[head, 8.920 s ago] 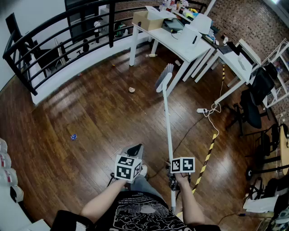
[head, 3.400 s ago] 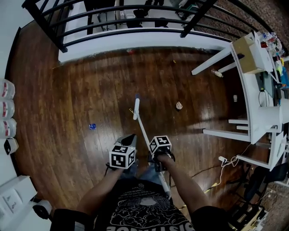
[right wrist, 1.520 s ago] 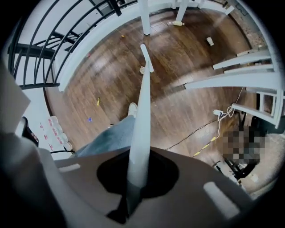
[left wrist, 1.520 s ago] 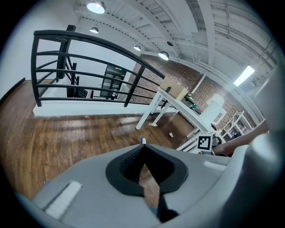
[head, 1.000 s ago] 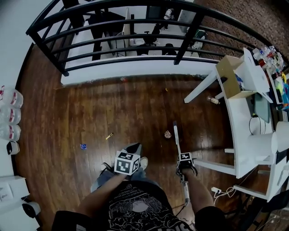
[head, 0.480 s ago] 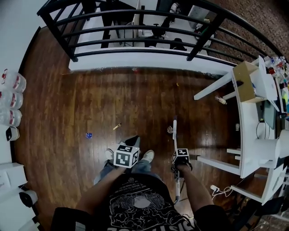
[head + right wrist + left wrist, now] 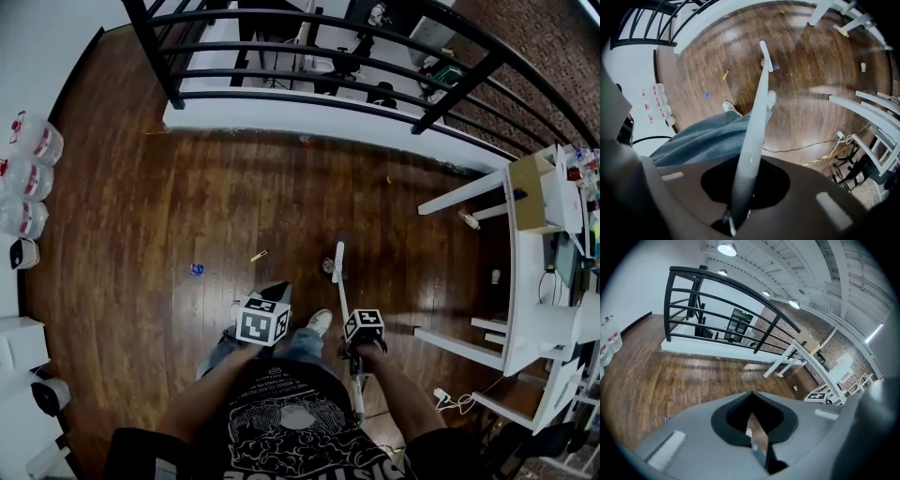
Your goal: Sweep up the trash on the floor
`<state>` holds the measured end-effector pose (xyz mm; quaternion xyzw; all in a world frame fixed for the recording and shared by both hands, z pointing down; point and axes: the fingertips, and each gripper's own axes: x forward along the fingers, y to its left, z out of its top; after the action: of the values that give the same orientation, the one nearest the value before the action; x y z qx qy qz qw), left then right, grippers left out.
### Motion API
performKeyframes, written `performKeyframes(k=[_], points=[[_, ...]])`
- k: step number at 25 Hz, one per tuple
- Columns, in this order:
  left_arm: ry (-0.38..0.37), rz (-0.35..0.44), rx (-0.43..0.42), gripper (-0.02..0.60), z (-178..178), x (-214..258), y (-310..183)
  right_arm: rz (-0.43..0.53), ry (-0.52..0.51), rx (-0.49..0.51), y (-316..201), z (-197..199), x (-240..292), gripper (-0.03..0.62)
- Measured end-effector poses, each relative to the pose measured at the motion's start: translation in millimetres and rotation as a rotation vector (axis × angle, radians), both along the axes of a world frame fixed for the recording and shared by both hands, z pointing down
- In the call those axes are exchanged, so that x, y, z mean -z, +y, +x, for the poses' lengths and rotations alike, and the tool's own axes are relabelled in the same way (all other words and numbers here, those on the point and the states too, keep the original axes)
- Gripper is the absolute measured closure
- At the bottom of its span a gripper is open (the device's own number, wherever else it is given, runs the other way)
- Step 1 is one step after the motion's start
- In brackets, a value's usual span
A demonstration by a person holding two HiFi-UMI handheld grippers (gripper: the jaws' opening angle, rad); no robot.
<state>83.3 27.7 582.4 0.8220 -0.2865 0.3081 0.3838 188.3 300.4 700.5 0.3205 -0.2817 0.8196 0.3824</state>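
Operator: Wood floor (image 7: 141,234) fills the area, with a black railing (image 7: 309,47) beyond the broom head (image 7: 337,255) and white tables (image 7: 530,272) to its right. Report tool status.

Tech: The broom (image 7: 344,298) slants down so that the head meets the floor. Right gripper (image 7: 733,216): jaws clamped on the shaft, well back from the broom head. This grip probably lets the head reach the floor ahead of the shoes (image 7: 321,322). Left gripper (image 7: 757,446): jaws drawn close, with only a slit of floor showing between them and nothing seen in it. It sits left of the shaft, likely to keep it clear of the stroke.

Operator: Locate the trash.

Tech: A crumpled scrap (image 7: 327,266) lies just beside the broom head, on its left. A yellow bit (image 7: 259,255) lies further left, and a blue bit (image 7: 196,270) further left again. Small specks (image 7: 388,179) lie beyond the head, near the railing. Judgement: sweeping looks to be at an early stage, and the head is placed to draw in the scrap first.
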Motion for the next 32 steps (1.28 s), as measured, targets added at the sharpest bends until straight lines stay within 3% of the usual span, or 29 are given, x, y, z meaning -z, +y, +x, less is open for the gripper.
performKeyframes(k=[8, 15, 32], points=[[0.025, -0.056, 0.041, 0.577, -56, -17, 2, 0.042, -0.063, -0.013, -36, -69, 7, 0.571], [0.028, -0.100, 0.101, 0.577, -103, -33, 3, 0.060, -0.121, 0.041, -58, -129, 13, 0.572], [0.028, -0.091, 0.258, 0.577, -182, -34, -15, 0.083, -0.217, 0.276, -103, -235, 6, 0.593]])
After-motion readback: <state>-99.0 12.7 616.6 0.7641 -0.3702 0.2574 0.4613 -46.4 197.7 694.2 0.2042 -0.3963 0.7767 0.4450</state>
